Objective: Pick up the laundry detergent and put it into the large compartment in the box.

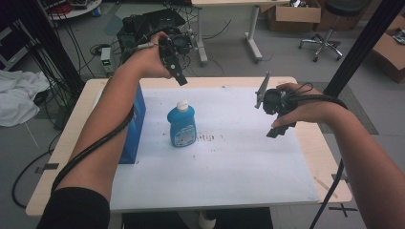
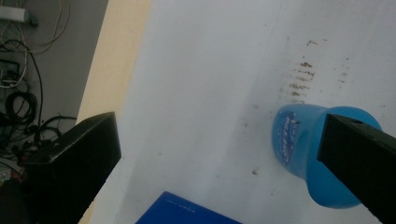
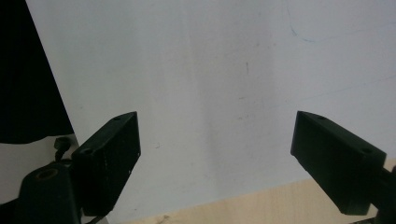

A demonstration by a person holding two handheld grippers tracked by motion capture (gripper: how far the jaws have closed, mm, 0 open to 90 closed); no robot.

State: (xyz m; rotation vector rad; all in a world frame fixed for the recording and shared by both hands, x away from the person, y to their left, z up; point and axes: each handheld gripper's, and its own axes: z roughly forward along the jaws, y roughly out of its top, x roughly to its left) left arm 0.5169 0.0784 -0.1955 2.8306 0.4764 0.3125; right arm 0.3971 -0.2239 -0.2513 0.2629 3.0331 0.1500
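A blue bottle (image 1: 182, 125) with a white cap stands upright on the white mat (image 1: 239, 157), left of centre. A blue box (image 1: 137, 119) stands just left of it, partly hidden by the left forearm. My left gripper (image 1: 177, 71) is held high over the table's back edge, above and behind the bottle. In the left gripper view my left gripper (image 2: 219, 135) is open, looking down on the bottle (image 2: 299, 144) and a corner of the box (image 2: 187, 212). My right gripper (image 1: 272, 114) hovers over the mat's right side. In its own view my right gripper (image 3: 215, 133) is open over bare mat.
The mat covers most of a wooden table (image 1: 315, 143), whose edge shows in both gripper views (image 2: 112, 60) (image 3: 261, 205). Behind the table lie cables and black equipment (image 1: 143, 24). A black pole (image 1: 358, 43) slants at the right, with an office chair (image 1: 329, 28) and cardboard boxes beyond.
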